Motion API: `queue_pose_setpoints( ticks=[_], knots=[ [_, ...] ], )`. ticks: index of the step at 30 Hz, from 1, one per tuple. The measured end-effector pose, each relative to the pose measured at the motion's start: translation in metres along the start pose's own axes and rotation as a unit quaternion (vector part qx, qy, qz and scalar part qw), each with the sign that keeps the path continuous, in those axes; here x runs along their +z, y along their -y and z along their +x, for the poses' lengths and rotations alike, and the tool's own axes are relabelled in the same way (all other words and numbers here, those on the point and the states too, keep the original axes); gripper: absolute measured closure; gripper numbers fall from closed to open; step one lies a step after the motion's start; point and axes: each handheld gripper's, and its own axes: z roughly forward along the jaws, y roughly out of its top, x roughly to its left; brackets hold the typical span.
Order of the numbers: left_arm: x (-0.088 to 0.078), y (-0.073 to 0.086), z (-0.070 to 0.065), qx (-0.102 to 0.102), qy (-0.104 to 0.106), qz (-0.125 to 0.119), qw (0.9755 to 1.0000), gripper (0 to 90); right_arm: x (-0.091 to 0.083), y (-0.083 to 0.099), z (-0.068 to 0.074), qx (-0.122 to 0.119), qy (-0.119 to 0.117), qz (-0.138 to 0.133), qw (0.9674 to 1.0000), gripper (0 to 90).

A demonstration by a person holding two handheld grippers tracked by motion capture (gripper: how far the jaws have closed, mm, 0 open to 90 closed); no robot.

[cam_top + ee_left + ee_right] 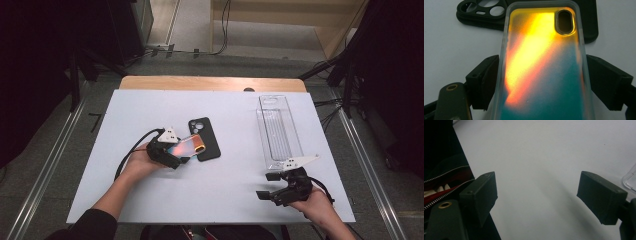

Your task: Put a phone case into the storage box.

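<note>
Left gripper (181,155), left of centre, clamps the orange-teal phone case (544,65) by its long edges, overlapping the black case (205,139); squeezed harder, it could buckle and spring free. Right gripper (267,186) gapes empty, lower right.

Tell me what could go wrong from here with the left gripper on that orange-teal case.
1. The left gripper has the orange-teal case between its fingers by the smooth side edges; the hold looks light, so the case could slip or twist when lifted.
2. The case overlaps the black case; dragging it may shove that one along.
3. The right gripper is open over bare table, so it can't steady anything.
</note>
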Motion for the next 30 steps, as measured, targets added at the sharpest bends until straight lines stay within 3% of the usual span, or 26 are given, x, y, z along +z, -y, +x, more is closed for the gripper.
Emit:
queue_pose_setpoints(
  ticks=[8, 13, 18, 30],
  knots=[
    [-0.013, -0.008, -0.003, -0.003, 0.009, -0.018, 0.9998, 16.7, 0.0, 0.0, 0.001, -0.004, -0.002, -0.004, 1.0, 14.5],
    [-0.022, -0.014, -0.002, -0.025, 0.015, -0.028, 0.9992, 16.8, 0.0, -0.001, 0.002, -0.006, -0.001, -0.005, 1.0, 14.5],
    [-0.03, -0.02, -0.005, -0.034, 0.017, -0.03, 0.9988, 16.7, 0.0, -0.001, 0.002, -0.01, 0.0, -0.006, 0.9999, 14.5],
    [-0.049, -0.036, -0.028, -0.07, 0.027, -0.039, 0.9964, 16.7, -0.001, -0.002, 0.005, -0.018, 0.003, -0.016, 0.9997, 14.5]
  ],
)
